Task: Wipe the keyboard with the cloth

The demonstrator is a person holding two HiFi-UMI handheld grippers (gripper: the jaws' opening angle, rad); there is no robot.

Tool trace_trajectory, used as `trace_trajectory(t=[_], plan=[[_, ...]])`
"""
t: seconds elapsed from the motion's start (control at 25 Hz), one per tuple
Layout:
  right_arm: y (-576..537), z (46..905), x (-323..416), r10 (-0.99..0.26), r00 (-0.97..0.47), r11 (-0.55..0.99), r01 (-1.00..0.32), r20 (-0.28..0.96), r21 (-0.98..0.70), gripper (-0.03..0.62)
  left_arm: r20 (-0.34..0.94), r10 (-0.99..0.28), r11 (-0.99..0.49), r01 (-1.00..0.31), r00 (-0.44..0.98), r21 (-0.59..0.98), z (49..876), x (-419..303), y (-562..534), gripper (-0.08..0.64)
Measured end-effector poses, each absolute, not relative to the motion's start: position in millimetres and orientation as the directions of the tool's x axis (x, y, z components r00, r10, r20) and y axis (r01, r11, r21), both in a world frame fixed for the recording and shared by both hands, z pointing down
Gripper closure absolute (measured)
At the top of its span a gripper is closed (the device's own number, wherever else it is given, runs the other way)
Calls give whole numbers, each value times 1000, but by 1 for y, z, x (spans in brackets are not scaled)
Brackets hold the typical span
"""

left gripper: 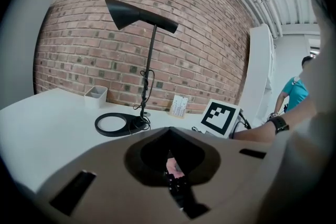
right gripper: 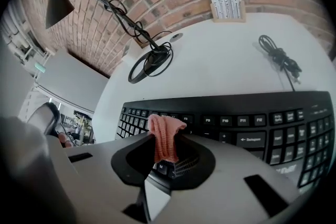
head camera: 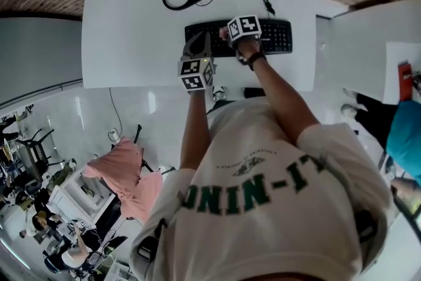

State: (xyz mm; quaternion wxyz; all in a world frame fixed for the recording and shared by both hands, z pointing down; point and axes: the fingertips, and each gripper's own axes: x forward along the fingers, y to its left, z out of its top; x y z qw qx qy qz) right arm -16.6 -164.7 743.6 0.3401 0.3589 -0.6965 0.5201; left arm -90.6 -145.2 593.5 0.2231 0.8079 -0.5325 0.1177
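Head view: steeply down over the worktop (head camera: 131, 43). Gripper views: low, close, facing 12 o'clock; head and right share the keyboard (head camera: 276, 36) (right gripper: 252, 123).

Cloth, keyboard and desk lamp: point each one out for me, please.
cloth (right gripper: 165, 136): right gripper view, middle of the pink folded strip.
keyboard (right gripper: 242, 120): right gripper view, on the function-key row.
desk lamp (left gripper: 135, 16): left gripper view, middle of the black shade.

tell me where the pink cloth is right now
In the right gripper view, the pink cloth is pinched in the right gripper's jaws, over the left-middle keys of the black keyboard.
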Motion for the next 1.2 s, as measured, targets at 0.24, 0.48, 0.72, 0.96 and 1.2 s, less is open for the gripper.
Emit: trace_trajectory(t=[0.24,0.48,0.72,0.96,1.2], plan=[[-163,741,7,-154,-506,190,-858,849,-477,542,430,-796,-355,-904,426,238,594,-67,-147,568],[-163,743,31,-164,-501,176,-862,850,-475,542,417,-790,-382,-893,449,239,594,-44,-154,568],[-162,743,56,-178,-499,164,-865,848,-475,543,422,-776,-405,-883,469,237,596,-24,-153,568],[-161,743,83,-192,-475,143,-879,859,-454,543,431,-754,-444,-868,496,222,600,1,-157,568],[-160,743,117,-214,-448,115,-894,868,-433,542,418,-736,-481,-846,532,230,600,27,-162,568]])
